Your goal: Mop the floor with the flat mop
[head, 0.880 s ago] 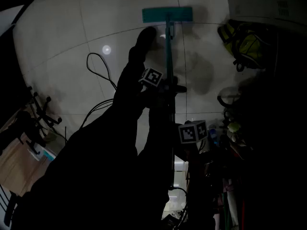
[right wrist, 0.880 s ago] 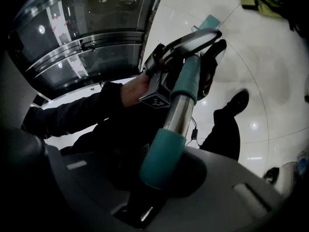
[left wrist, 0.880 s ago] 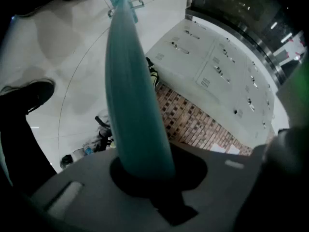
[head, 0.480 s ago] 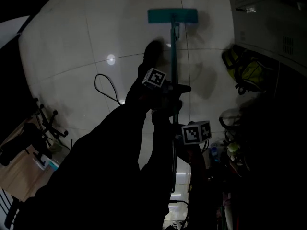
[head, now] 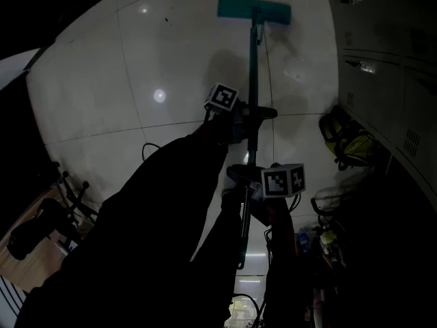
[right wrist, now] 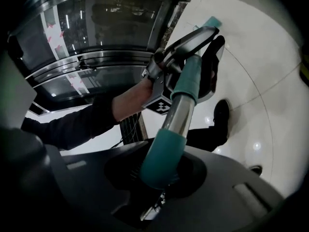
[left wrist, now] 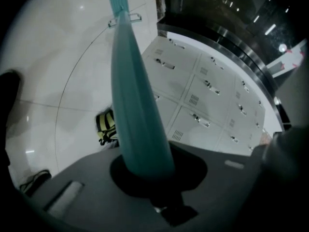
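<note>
The flat mop's teal head (head: 254, 10) lies flat on the pale tiled floor (head: 136, 60) at the far top of the head view. Its teal handle (head: 253, 67) runs down toward me. My left gripper (head: 250, 117) is shut on the handle higher up, its marker cube (head: 222, 98) beside it. My right gripper (head: 243, 176) is shut on the handle below that. In the left gripper view the handle (left wrist: 130, 81) rises from the left gripper (left wrist: 145, 170). The right gripper (right wrist: 161, 174) clasps a teal grip sleeve (right wrist: 164, 156) below a bare metal section (right wrist: 177, 115).
Grey lockers (head: 389, 60) line the right side, also seen as lockers (left wrist: 207, 95). A yellow-and-black bag (head: 348, 145) lies at their foot. Cables (head: 151, 149) loop on the floor at the left. Dark clutter (head: 321, 244) crowds the lower right, and chair legs (head: 65, 186) the lower left.
The mop head has slid farther away across the floor, toward the top of the view. Both grippers moved forward with the handle, still shut on it.
</note>
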### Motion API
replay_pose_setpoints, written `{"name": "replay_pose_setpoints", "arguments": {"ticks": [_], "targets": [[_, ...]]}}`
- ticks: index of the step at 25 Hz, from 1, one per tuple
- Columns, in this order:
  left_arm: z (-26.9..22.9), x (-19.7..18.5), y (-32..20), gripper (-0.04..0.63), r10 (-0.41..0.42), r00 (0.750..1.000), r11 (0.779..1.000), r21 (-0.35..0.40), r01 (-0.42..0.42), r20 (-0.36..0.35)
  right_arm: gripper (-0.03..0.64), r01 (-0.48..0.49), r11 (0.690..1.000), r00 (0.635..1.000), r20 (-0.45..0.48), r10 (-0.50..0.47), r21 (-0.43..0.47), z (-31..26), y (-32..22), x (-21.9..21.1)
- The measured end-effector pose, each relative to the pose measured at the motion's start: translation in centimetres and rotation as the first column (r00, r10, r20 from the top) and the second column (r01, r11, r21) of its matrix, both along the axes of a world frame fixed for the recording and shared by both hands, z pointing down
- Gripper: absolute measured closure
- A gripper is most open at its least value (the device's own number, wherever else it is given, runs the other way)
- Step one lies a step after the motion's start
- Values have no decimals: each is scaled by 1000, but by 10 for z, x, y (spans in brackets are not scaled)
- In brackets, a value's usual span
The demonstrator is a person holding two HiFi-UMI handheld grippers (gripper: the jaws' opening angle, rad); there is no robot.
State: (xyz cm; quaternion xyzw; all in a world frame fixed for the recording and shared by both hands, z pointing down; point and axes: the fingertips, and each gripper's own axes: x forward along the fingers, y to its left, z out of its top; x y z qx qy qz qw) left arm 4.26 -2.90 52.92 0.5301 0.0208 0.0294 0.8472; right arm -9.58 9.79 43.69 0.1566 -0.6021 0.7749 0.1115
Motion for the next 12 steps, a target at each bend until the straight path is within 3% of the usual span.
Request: {"name": "replay_pose_setpoints", "arguments": {"ticks": [6,12], "targets": [[15,2,-87,534,-77,997,996,51,77,4,515,23,999,999,-31,-22,46,21,-78,5],[9,4,-81,535,-85,996,991,100,83,8,515,52,997,998,-49,-49,65,15,-65,8]]}}
